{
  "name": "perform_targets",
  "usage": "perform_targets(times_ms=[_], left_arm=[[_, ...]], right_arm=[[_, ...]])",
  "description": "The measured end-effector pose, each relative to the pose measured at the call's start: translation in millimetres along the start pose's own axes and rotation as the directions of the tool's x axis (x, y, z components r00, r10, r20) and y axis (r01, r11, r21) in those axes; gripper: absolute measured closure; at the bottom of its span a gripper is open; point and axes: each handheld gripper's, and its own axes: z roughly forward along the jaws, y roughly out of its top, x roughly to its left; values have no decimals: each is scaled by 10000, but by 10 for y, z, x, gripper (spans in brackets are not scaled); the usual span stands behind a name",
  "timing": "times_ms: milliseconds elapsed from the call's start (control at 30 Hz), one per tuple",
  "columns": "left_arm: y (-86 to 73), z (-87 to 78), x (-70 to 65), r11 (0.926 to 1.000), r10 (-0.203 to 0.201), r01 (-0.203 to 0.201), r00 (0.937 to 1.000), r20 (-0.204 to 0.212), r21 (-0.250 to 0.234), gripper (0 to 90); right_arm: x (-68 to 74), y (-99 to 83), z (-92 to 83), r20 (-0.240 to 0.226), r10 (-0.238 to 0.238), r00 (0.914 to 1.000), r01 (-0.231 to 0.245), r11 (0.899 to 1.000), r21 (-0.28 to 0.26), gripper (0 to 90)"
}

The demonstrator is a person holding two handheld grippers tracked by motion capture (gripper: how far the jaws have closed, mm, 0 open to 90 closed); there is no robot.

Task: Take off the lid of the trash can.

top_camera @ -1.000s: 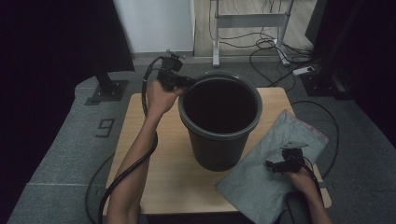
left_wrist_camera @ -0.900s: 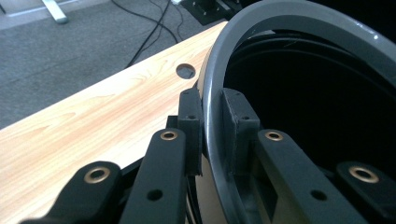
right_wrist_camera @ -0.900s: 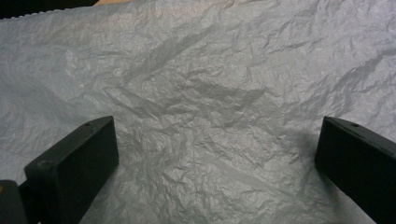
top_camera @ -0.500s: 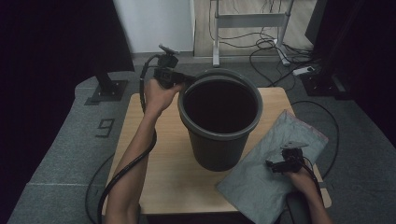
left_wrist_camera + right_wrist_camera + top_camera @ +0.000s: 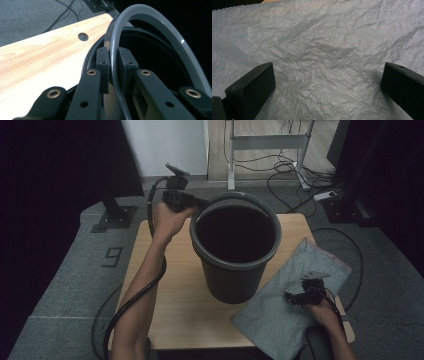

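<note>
bucket handle (image 5: 115,47) | left jaws clamp it | right jaws wide open | wooden table (image 5: 165,305), grey carpet (image 5: 70,285)

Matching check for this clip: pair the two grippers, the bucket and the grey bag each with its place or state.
1 left gripper
2 right gripper
3 bucket
4 grey bag

a lies flat at the table's right corner
b shut on the bucket's handle
c jaws wide open over crinkled plastic
d stands upright mid-table

Pairs: 1-b, 2-c, 3-d, 4-a

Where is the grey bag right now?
In the high view the bag lies flat at the table's near right corner, right of the bucket, under the right gripper.
</note>
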Motion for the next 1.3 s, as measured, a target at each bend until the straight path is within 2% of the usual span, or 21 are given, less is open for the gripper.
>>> perform_targets(times_ms=[200, 267, 433, 500, 600, 633, 700, 767, 800, 833, 1300], left_arm=[[21, -35, -7, 9998, -169, 168, 9998, 114, 64, 802], [27, -49, 1, 9994, -352, 351, 9987, 370, 25, 803], [40, -82, 18, 9986, -518, 515, 9968, 613, 66, 804], [38, -103, 54, 9964, -838, 843, 9874, 1339, 18, 804], [41, -146, 51, 9960, -848, 879, 9859, 1441, -153, 800], [41, -163, 50, 9960, -828, 868, 9864, 1421, -222, 800], [40, -194, 41, 9979, -613, 633, 9930, 1014, -166, 800], [29, -211, 39, 9989, -457, 464, 9974, 552, -110, 799], [19, -218, 38, 9994, -354, 355, 9993, 155, -62, 798], [11, -222, 45, 9995, -325, 325, 9995, 16, -47, 798], [-162, -339, 278, 9987, -479, 469, 9970, -610, -173, 793]], right_arm=[[0, 0, 0, -1, 2, 10000, -2, 10000, 1, 0], [0, 0, 0, 0, 4, 10000, -4, 10000, 1, 0], [0, 0, 0, 0, 1, 10000, -1, 10000, 0, 0], [0, 0, 0, 4, -2, 10000, 2, 10000, -3, 0], [0, 0, 0, 5, -1, 10000, 1, 10000, -2, 0], [0, 0, 0, 4, -2, 10000, 2, 10000, -3, 0], [0, 0, 0, 4, -1, 10000, 1, 10000, -2, 0], [0, 0, 0, 3, 2, 10000, -2, 10000, -2, 0], [0, 0, 0, 2, 0, 10000, 0, 10000, -2, 0], [0, 0, 0, 3, 1, 10000, -1, 10000, -2, 0], [0, 0, 0, 0, 3, 10000, -3, 10000, 0, 0]])
